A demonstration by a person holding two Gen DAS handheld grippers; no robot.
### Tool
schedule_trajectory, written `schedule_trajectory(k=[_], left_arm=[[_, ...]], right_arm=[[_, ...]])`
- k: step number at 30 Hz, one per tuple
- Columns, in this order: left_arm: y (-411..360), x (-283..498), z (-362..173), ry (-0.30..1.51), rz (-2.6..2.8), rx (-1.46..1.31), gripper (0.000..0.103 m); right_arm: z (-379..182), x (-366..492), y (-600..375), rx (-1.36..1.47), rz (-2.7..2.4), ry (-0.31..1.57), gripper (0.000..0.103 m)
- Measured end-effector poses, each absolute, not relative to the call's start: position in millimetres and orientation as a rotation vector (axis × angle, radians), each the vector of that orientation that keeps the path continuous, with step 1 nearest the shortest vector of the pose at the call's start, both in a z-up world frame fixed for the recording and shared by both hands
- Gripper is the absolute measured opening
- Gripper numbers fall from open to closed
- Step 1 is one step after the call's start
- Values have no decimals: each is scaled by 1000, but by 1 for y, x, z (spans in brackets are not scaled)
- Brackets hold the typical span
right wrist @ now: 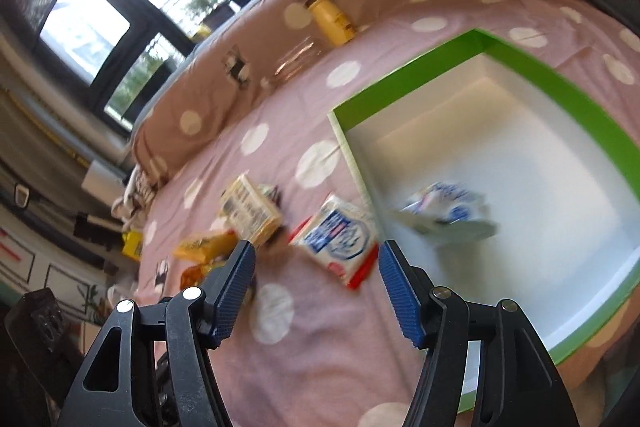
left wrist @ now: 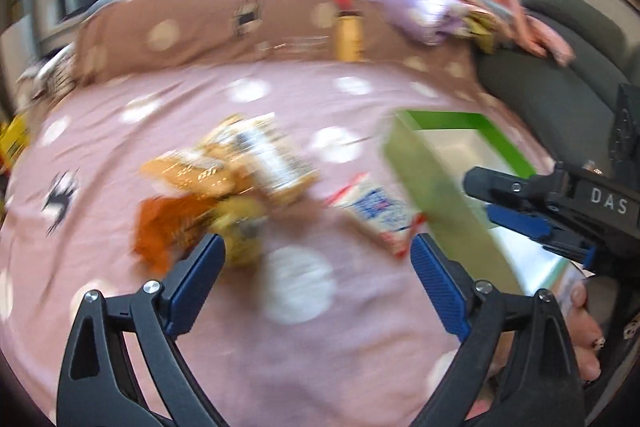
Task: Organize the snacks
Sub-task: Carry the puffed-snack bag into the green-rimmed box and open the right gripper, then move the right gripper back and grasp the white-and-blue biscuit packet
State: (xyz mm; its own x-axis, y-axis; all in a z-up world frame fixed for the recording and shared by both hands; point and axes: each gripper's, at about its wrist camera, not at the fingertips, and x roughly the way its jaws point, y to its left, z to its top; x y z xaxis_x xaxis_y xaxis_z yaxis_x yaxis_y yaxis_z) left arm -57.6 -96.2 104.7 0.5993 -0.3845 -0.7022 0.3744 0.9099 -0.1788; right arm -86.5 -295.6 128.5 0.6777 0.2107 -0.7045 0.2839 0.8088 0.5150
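One blue-and-white snack packet [right wrist: 340, 239] lies just outside the green box [right wrist: 560, 83], long axis toward it. Right gripper [right wrist: 316, 283] hovers nearest it, jaws spread and empty; left gripper [left wrist: 316, 279] likewise.

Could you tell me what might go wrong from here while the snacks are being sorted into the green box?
1. The green box sits on soft bedding at the bed's edge, so a nudge might tip or slide it.
2. The remaining packets lie overlapping, so the open left gripper could pinch two at once.
3. The blue-and-white packet lies against the box wall; the open right gripper may bump the box reaching for it.
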Motion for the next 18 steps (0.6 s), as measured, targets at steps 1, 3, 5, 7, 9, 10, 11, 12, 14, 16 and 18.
schedule_trajectory(k=[1,3,5,7,9,10,11,12,14,16,18], left_arm=[[-85,-57,100,827,-416,-26,94],[-65,-56,91,839,-379,-61,94],[-52,-53,82,852,-344,-92,95],[-44,-50,73,872,-303,-106,94],[-38,-45,68,900,-269,-99,94],[-36,-44,68,898,-266,-105,94],[-33,-43,69,893,-268,-115,94],[-30,-42,69,892,-272,-131,94],[-26,-43,70,896,-284,-156,94],[-26,-41,71,900,-295,-162,94],[-25,-42,71,898,-299,-166,94]], right_arm=[[126,-81,-287,628,-39,860,65],[119,-68,-267,571,-38,911,65],[108,-53,-248,485,-55,973,65],[100,-43,-236,393,-96,1011,65],[92,-32,-226,300,-140,1040,65],[87,-26,-220,245,-154,1055,65],[85,-22,-217,207,-171,1068,65],[82,-18,-215,172,-191,1078,65],[77,-10,-206,82,-240,1079,63],[72,-4,-200,3,-284,1085,61],[64,3,-194,-54,-318,1094,60]])
